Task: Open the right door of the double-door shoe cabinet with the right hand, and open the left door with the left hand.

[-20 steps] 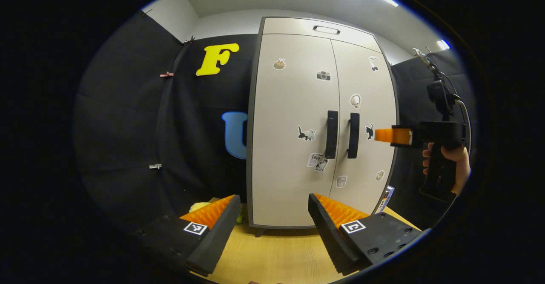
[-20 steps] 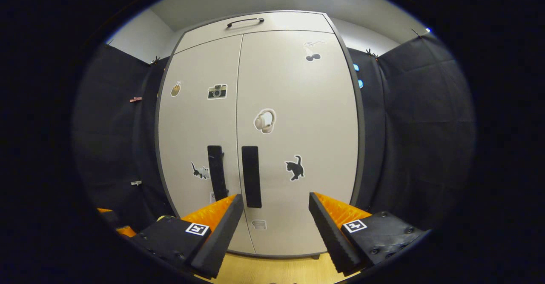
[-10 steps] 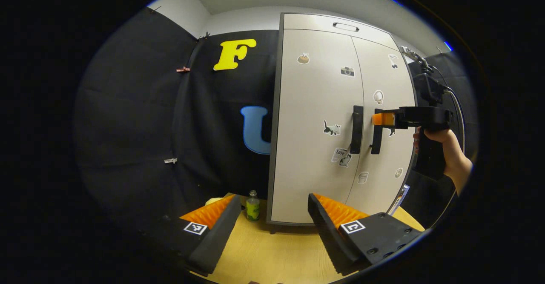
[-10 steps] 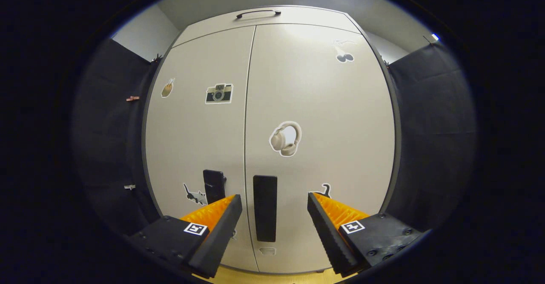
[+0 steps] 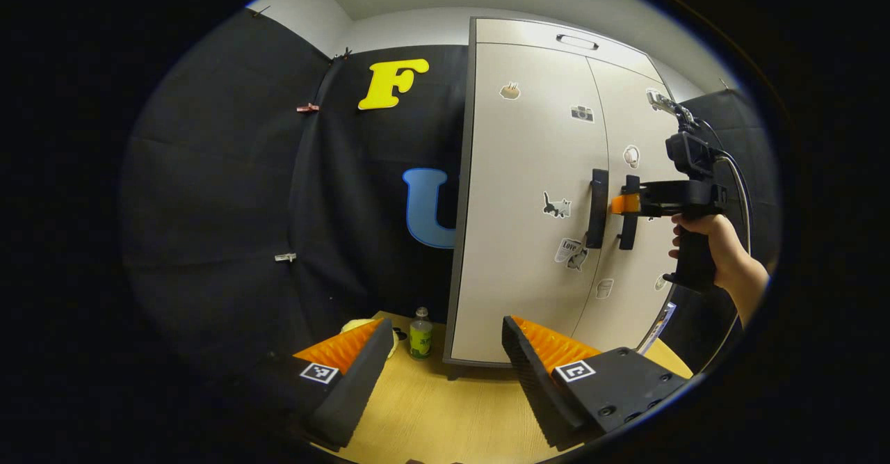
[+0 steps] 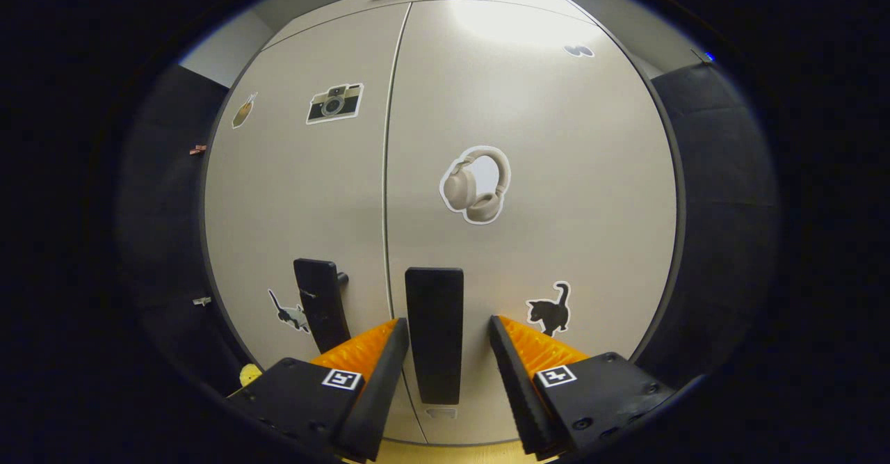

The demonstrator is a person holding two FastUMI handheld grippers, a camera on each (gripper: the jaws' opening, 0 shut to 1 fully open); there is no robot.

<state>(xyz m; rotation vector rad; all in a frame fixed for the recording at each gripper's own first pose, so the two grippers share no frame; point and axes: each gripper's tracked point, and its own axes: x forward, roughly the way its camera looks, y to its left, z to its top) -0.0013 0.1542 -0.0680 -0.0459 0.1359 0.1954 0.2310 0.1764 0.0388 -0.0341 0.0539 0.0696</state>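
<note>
Now the right gripper point(image 6: 441, 342) sits wide open around the right door handle point(image 6: 434, 332) (both doors shut); next squeeze and pull. The left gripper point(image 5: 445, 353) waits open.

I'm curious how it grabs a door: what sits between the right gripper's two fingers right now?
In the right gripper view, the right door's handle stands upright between the right gripper fingers, with a narrow gap showing on each side.

The right tongs point(image 6: 445, 339) have closed in to straddle the right door handle point(image 6: 434, 332), jaws narrowing.
</note>
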